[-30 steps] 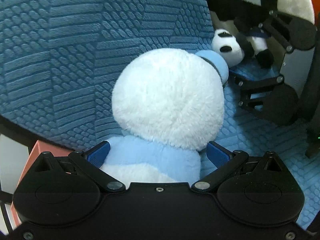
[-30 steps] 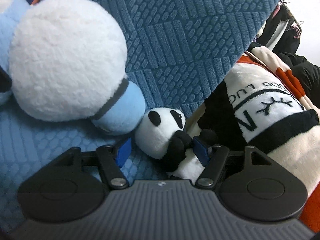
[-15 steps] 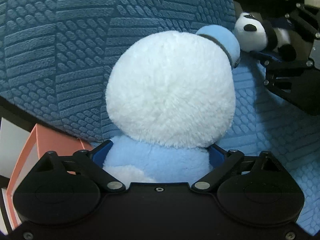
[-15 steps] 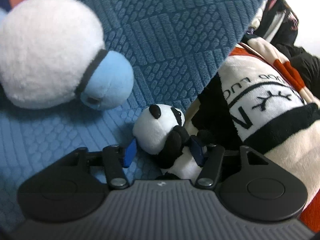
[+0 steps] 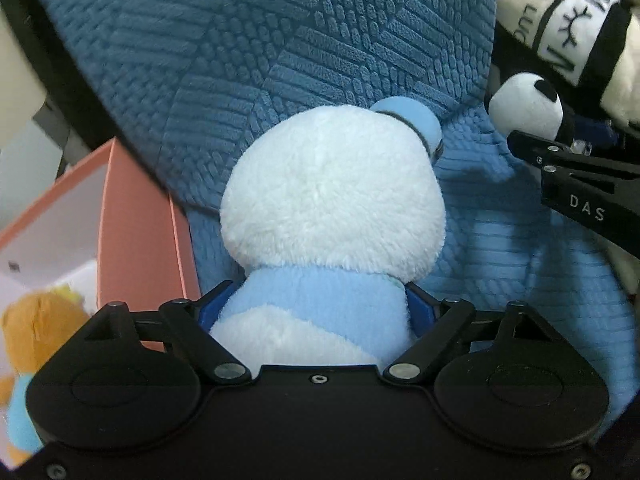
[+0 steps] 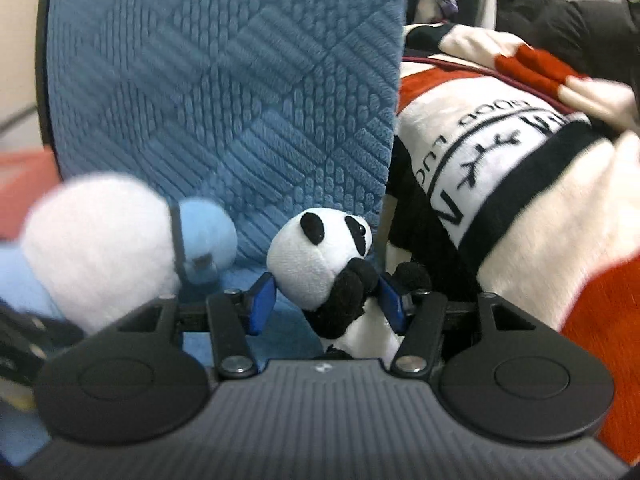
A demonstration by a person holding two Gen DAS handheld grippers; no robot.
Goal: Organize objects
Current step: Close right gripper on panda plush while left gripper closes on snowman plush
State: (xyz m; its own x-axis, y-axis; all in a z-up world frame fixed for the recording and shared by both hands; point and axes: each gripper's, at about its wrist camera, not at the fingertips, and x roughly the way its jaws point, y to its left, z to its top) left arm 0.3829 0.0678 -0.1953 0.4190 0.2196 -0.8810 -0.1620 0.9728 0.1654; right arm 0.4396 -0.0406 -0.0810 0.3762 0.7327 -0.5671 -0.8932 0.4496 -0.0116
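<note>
Plush w/ big white head (image 5: 332,192) and light-blue body sits between the left gripper (image 5: 316,312) pads, seen from behind. Long axis runs from the gripper base up and away along the fingers: body nearest the camera, head farthest, blue snout w/ dark band poking off to the upper right. Left jaws are closing; blue pads press into the plush's body on both sides, abt mid-width apart, so it's gripped at the torso.

Small panda plush (image 6: 320,256) is in the right gripper (image 6: 326,300), upright, white head on top, face and black eye patches turned right, black arms and white belly down between the pads. Right jaws are roughly half open and clamped on the panda's body: the right pad against its black arm, the left pad at the edge of its head. In the left wrist view the panda (image 5: 524,106) shows at the upper right, just beside the right gripper's black arm marked DAS.

Both plushies are over a blue textured cushion (image 5: 280,52) that fills the bkgd of both views. Left of it stands a pink box (image 5: 136,216) w/ an orange plush (image 5: 36,320) inside. Right of the cushion lies a white, black and red printed fabric (image 6: 500,184).
</note>
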